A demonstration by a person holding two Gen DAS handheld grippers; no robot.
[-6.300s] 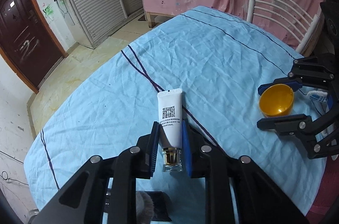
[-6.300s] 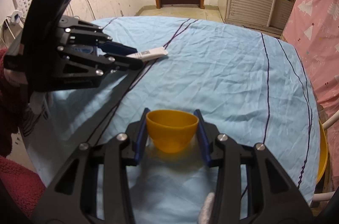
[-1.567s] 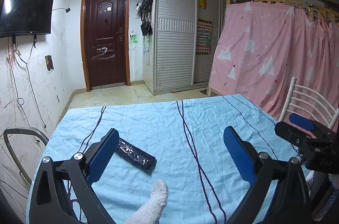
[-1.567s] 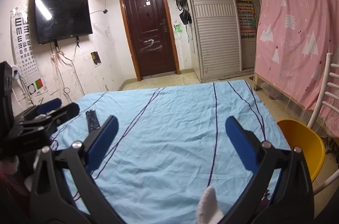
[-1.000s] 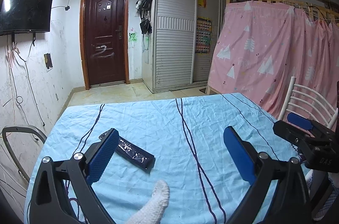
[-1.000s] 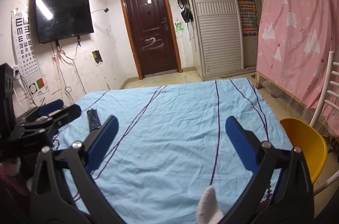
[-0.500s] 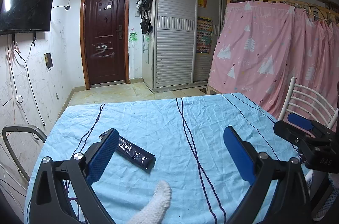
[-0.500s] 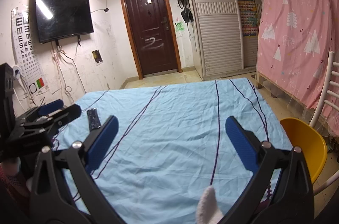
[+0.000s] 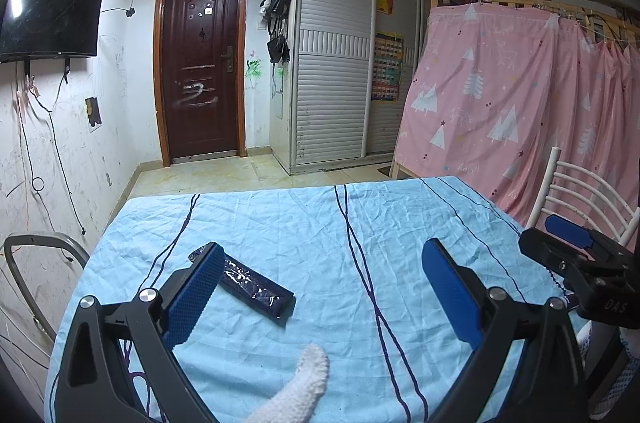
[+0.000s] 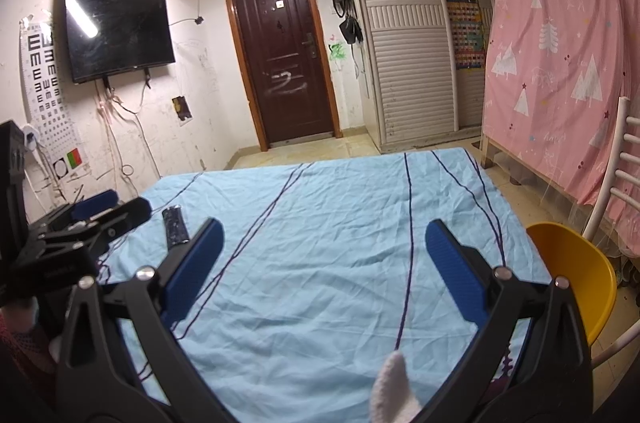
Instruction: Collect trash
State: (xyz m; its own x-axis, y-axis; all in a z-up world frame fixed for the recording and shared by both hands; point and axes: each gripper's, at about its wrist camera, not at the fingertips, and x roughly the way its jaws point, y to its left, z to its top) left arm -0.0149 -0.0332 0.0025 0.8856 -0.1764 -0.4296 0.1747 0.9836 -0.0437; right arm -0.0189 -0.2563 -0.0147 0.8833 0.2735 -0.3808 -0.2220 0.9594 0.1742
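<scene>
You are standing in a worn white-walled room with a dark brown door (image 9: 202, 63), facing a desk (image 9: 304, 219) covered in a wrinkled light-blue cloth with thin dark stripes. Starting at the left, the one piece of trash in view, a flat dark glossy wrapper (image 9: 256, 289), is lying on the cloth near the desk's left side, partly hidden behind your left gripper's (image 9: 320, 291) near blue pad. You are holding that gripper with its fingers spread wide and nothing between them, raised and pointing across the desk, probably so the wrapper stays in sight while you line up on it. In the right wrist view the same wrapper (image 10: 175, 225) is showing just beyond the left tool's tip.

Moving right, your right gripper (image 10: 324, 263) is also hovering with fingers spread wide and carrying nothing, over bare cloth well apart from the wrapper, likely parked to leave the left side free. At the far right, a yellow plastic chair seat (image 10: 572, 271) is sitting just beside the desk edge.
</scene>
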